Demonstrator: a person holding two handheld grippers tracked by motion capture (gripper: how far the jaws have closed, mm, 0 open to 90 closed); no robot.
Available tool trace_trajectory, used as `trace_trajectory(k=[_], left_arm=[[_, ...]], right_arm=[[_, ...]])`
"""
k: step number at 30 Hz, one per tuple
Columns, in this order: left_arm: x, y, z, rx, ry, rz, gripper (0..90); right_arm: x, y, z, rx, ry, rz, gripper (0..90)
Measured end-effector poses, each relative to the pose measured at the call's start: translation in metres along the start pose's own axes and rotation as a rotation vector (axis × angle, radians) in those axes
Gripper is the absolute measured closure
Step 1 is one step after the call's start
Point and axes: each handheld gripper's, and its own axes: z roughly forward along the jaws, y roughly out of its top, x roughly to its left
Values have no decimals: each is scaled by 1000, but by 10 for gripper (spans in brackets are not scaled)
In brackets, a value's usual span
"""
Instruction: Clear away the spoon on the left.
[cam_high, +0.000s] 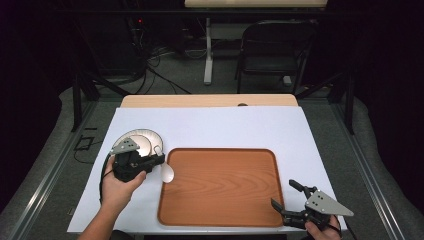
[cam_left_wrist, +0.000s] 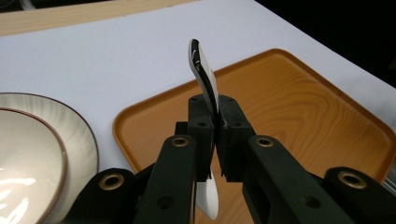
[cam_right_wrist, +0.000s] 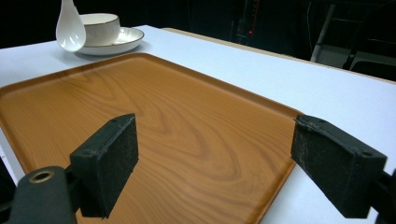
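Right gripper (cam_high: 286, 196) nearest, low at tray's (cam_high: 220, 220) near right corner, jaws wide apart, gripping nothing. Left gripper (cam_left_wrist: 212, 140) jaws clamped on white ceramic spoon (cam_left_wrist: 203, 74): glossy, curved handle, held on edge over tray's left rim beside plate. Left gripper view gives handle rising beyond jaws; right gripper view gives spoon's bowl hanging before white bowl (cam_right_wrist: 99, 28). White bowl sits on dark-rimmed plate (cam_right_wrist: 126, 39); wooden tray bare; white-covered tabletop (cam_high: 225, 125)

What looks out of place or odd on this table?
Nothing is spilled or broken. The one unusual thing is the white spoon, clamped in the left gripper over the tray's edge, not lying with the bowl and saucer.
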Motion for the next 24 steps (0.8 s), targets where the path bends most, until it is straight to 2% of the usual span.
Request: trace_trajectory(k=[5, 10, 18, 24], left_arm=[[-6, -6, 9, 34, -30, 6, 855], [-11, -13, 21, 103, -58, 13, 855], [-16, -19, 31, 166, -96, 18, 854], [-15, -21, 36, 210, -122, -4, 854]], right_arm=[[-1, 0, 2, 6, 5, 1, 144], [-2, 0, 2, 5, 7, 15, 144], [-2, 0, 1, -4, 5, 4, 144], [0, 0, 2, 1, 7, 4, 144]])
